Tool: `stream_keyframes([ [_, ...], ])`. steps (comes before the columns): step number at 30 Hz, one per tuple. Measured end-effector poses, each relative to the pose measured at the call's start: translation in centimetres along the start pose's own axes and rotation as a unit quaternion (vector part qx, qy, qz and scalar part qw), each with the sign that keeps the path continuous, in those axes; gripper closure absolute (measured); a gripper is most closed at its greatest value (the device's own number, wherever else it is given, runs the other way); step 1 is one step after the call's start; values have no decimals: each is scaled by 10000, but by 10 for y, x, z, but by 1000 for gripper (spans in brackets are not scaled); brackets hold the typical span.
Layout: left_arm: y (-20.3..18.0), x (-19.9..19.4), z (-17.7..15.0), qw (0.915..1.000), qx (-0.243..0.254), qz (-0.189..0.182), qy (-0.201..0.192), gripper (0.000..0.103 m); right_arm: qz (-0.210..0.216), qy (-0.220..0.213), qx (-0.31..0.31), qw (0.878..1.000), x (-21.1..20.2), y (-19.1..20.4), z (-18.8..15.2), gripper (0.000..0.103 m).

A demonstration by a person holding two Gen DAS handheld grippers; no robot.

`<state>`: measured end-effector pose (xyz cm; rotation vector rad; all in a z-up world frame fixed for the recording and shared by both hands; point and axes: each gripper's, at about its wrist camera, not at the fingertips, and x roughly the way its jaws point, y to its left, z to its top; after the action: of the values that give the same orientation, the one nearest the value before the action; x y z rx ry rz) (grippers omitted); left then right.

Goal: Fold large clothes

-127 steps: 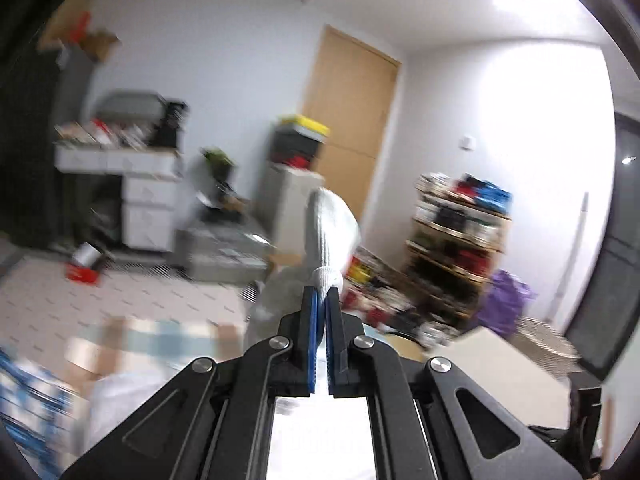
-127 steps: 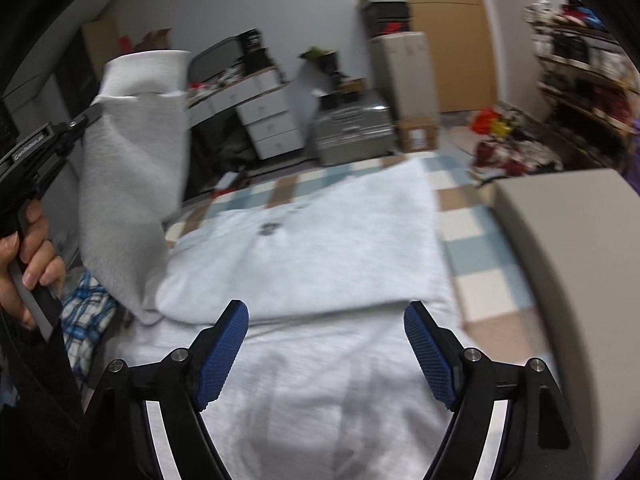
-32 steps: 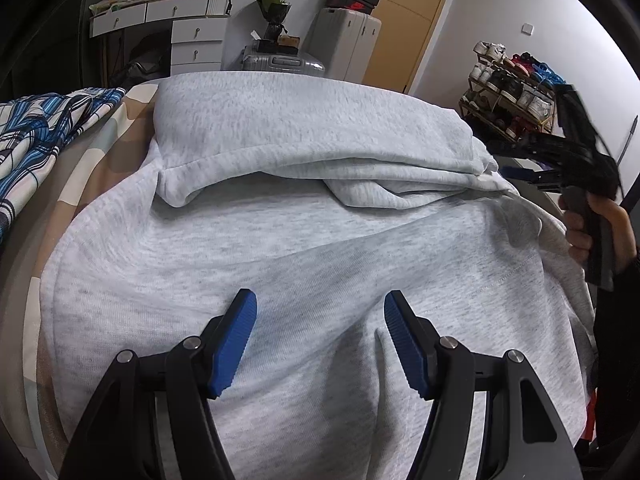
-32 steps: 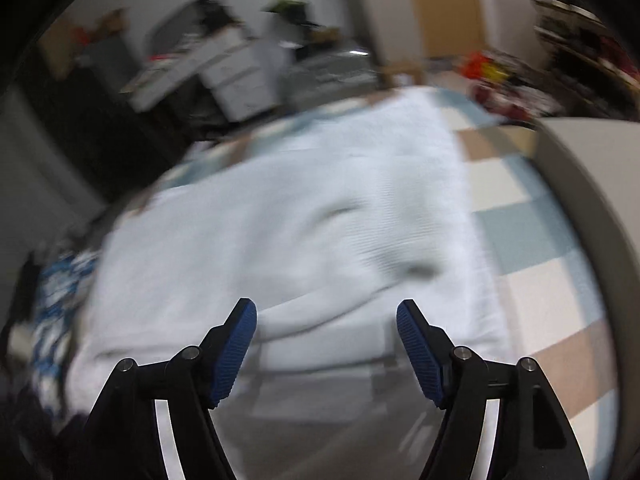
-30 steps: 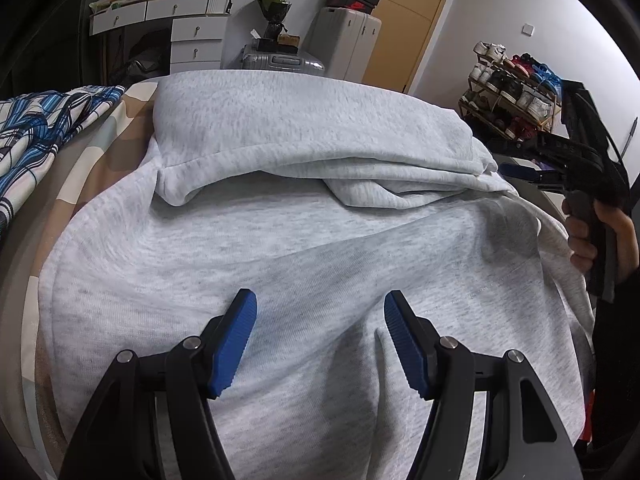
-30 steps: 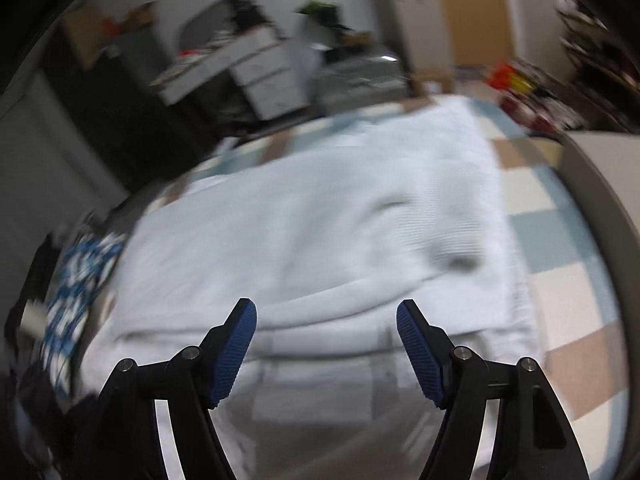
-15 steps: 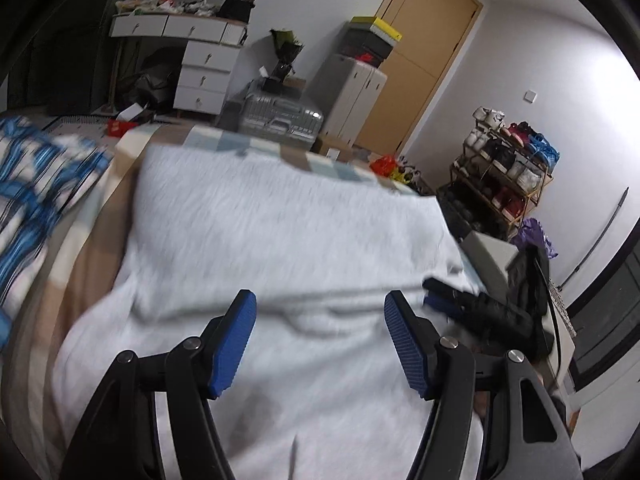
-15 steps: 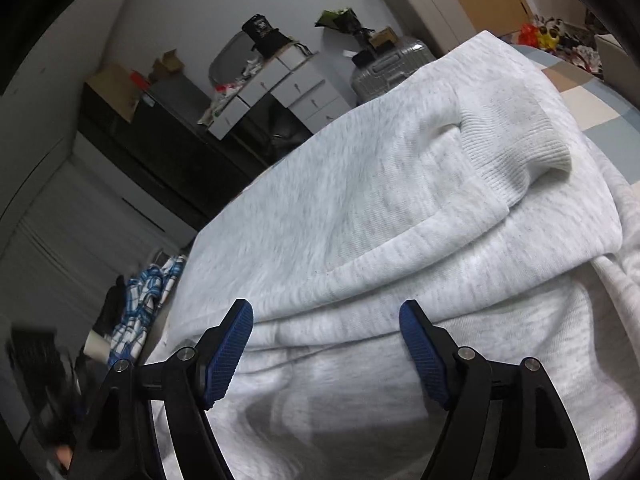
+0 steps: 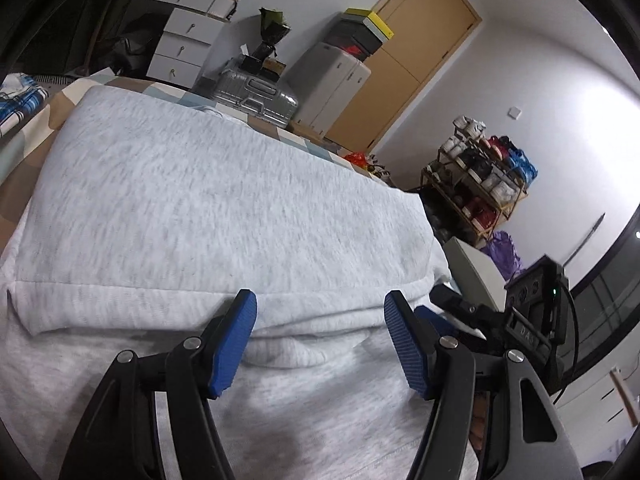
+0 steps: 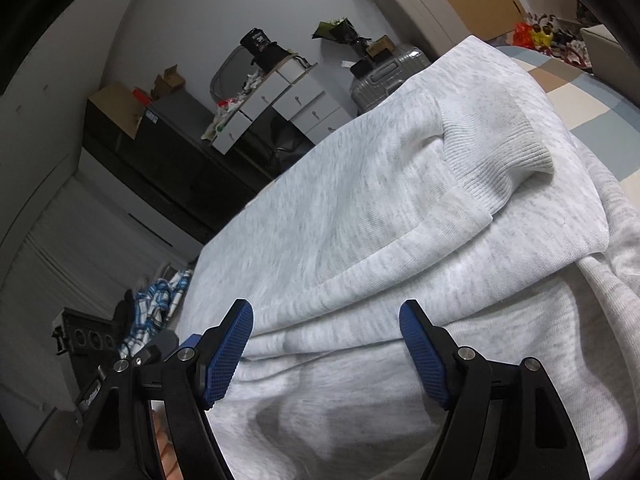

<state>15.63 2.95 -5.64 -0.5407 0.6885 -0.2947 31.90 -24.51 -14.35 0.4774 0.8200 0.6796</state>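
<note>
since the earlier frame both grippers dropped low over the light grey fleece sweatshirt (image 9: pixel 224 184), folded on the checked bed; left gripper (image 9: pixel 320 344) and right gripper (image 10: pixel 326 354) released, empty; next fold pending.

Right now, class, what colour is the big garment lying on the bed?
Light heather grey sweatshirt; clearest in the right wrist view.

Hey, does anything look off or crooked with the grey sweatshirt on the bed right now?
Slightly. On the grey sweatshirt, the ribbed cuff lies bunched and curled on top of the folded layer, and the fold edge nearest the grippers sags unevenly. Nothing looks damaged.
</note>
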Motion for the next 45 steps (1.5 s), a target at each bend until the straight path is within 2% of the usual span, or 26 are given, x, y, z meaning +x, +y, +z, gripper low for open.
stream_keyframes([
  [4, -8, 4, 0, 9994, 162, -116, 268, 42, -36, 19, -17, 10000, 0, 0, -1, 27],
  [7, -7, 11, -1, 9978, 48, -364, 560, 42, -65, 29, -35, 10000, -2, -1, -3, 27],
  [9, -5, 17, -2, 9963, -48, -376, 768, 42, -90, 37, -46, 9999, -3, -1, -5, 27],
  [12, -1, 14, -1, 9980, -126, -157, 603, 42, -99, 46, -64, 9999, -2, 1, -6, 26],
  [17, 9, 0, 3, 9992, -356, -40, 156, 42, -79, 51, -33, 10000, -2, 0, -7, 25],
  [21, 7, -7, 5, 9990, -266, 170, -306, 42, -81, 58, -36, 9999, -2, -1, -8, 25],
  [22, 7, -5, 6, 9991, -249, 177, -291, 42, -78, 57, -32, 9999, -2, -1, -8, 25],
  [25, 20, 13, 7, 9982, -519, 288, 86, 42, -79, 55, -32, 9999, -2, -1, -8, 25],
  [27, 27, 13, 7, 9971, -733, 188, 20, 42, -84, 55, -38, 9999, -3, -1, -8, 25],
  [29, 33, 4, 7, 9958, -823, 287, -275, 57, -77, 52, -30, 10000, -3, -2, -8, 25],
  [31, 38, 2, 8, 9935, -836, 640, -427, 90, -86, 58, -32, 9999, -3, -2, -8, 24],
  [33, 40, -5, 9, 9915, -854, 719, -665, 98, -102, 62, -44, 9999, -3, -2, -8, 24],
  [37, 23, -30, 9, 9836, -387, 920, -1501, 100, -110, 62, -42, 9999, -3, -1, -7, 24],
  [39, 29, -22, 12, 9859, -459, 948, -1303, 100, -115, 67, -38, 9999, -2, -1, -7, 24],
  [41, 45, -2, 15, 9888, -829, 962, -783, 100, -131, 76, -51, 9999, -2, -1, -8, 24],
  [43, 54, 6, 16, 9883, -1014, 985, -576, 100, -135, 77, -52, 9999, -2, 0, -7, 24],
  [45, 52, 7, 19, 9884, -1025, 945, -609, 100, -93, 79, 14, 9999, -2, -1, -6, 24],
])
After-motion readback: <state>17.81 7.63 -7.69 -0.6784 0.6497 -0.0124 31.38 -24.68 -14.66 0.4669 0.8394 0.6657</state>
